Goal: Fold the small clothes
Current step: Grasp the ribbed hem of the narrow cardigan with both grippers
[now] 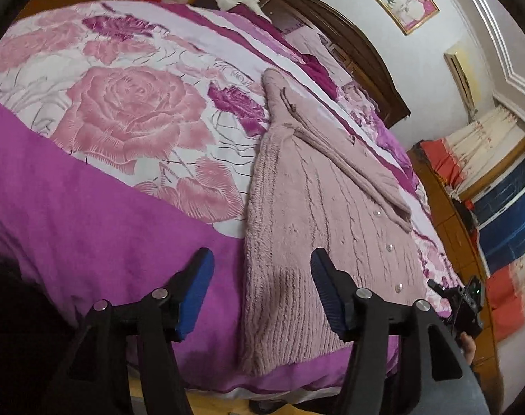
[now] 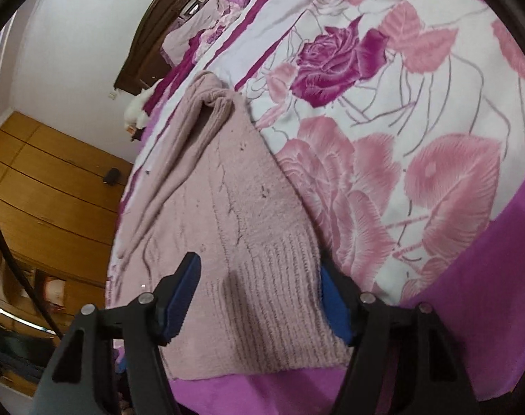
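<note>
Left wrist view: a pink knitted cardigan is seen lying flat on the bed, its ribbed hem near the bed's foot edge and its collar end toward the headboard. One sleeve is laid diagonally across the body, and the buttons are seen along the far side. The side folds are judged done or partly done; the lengthwise fold, hem to collar, is judged still left.

The left claw is held released, jaws wide apart, above the hem's left part; nothing is gripped, and no contact with the knit can be made out. In the right wrist view the right claw is likewise spread, with the ribbed hem between its fingers; one pad appears at the hem's edge, but whether the cloth is touched cannot be told. A grasp on both hem corners is judged the likely next need.
</note>
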### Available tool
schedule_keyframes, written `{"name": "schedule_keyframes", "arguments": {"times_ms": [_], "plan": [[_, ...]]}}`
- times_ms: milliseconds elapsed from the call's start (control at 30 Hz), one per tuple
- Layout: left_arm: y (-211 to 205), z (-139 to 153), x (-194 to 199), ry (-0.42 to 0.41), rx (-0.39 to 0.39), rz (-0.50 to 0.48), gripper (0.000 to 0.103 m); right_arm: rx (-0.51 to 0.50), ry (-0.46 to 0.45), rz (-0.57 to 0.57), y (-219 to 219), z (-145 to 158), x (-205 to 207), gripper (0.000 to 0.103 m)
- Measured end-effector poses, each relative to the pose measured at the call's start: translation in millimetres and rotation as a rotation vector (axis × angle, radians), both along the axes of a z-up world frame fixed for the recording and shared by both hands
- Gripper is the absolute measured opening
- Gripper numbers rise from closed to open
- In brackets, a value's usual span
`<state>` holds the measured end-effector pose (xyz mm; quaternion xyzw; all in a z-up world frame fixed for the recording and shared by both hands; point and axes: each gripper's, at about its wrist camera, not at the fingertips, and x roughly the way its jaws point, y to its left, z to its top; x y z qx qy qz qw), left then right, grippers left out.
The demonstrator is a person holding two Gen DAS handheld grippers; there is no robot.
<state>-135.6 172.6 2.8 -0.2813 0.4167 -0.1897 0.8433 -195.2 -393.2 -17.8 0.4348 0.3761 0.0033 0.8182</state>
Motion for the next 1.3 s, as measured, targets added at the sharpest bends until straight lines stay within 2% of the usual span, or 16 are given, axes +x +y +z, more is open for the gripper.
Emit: {"name": "schedule_keyframes", "arguments": {"times_ms": [67,233,400,533,700,800,867,900,933,967,1000,1067,1100,1167,1233,1300], "plan": [[10.2,-5.6,2.0,0.024,-0.071,0.006,0.036,0.003,-0.002,0.009,1.2,-2.3,2.3,0.071],[39.3,-30.8,12.6,0.113,-0.341,0.044,0.036,0.043,-0.016,0.027,5.2,-7.0,13.7,0.071],[24.5,-28.3,12.9,0.110,-0.282,-0.022,0.036,0.070,-0.026,0.033,3.0,-10.0,11.5,0.071],[18.4,-35.4,4.1,0.162,-0.334,-0.055,0.036,0.054,-0.020,0.068,11.0,-8.7,14.6,0.071],[13.6,-44.1,-12.7,0.212,-0.369,-0.041,0.036,0.016,-0.011,0.095,21.1,-6.1,14.2,0.071],[8.1,-42.0,-17.3,0.195,-0.312,-0.059,0.036,-0.016,-0.010,0.119,29.6,-4.9,8.8,0.070],[3.5,-41.2,-15.2,0.190,-0.274,-0.059,0.026,-0.030,-0.012,0.131,36.0,-5.3,5.3,0.071],[1.7,-41.7,-13.9,0.196,-0.236,-0.053,0.004,-0.033,-0.014,0.126,37.8,-5.5,4.7,0.071],[-0.3,-42.8,-12.4,0.206,-0.210,-0.050,0.000,-0.036,-0.016,0.116,40.1,-6.0,5.0,0.071],[-0.2,-43.6,-12.2,0.210,-0.226,-0.056,0.000,-0.038,-0.015,0.107,43.0,-6.6,7.5,0.070],[-0.5,-42.8,-12.7,0.208,-0.244,-0.062,0.000,-0.044,-0.015,0.104,44.7,-6.3,8.9,0.067],[0.2,-34.8,-15.3,0.171,-0.215,-0.054,0.000,-0.088,0.008,0.091,49.3,-5.7,12.2,0.040],[0.4,-28.9,-16.8,0.144,-0.180,-0.043,0.000,-0.114,0.026,0.085,52.0,-5.9,13.2,0.019],[4.5,-13.6,-21.6,0.066,-0.127,-0.019,0.000,-0.180,0.019,0.064,58.5,1.0,9.6,0.017],[10.5,-5.8,-27.0,0.024,-0.155,-0.015,0.000,-0.246,-0.005,0.057,66.7,13.5,6.0,0.016],[13.9,-6.4,-30.1,0.027,-0.201,-0.028,0.000,-0.252,-0.048,0.040,70.9,24.2,-3.3,0.015]]}}
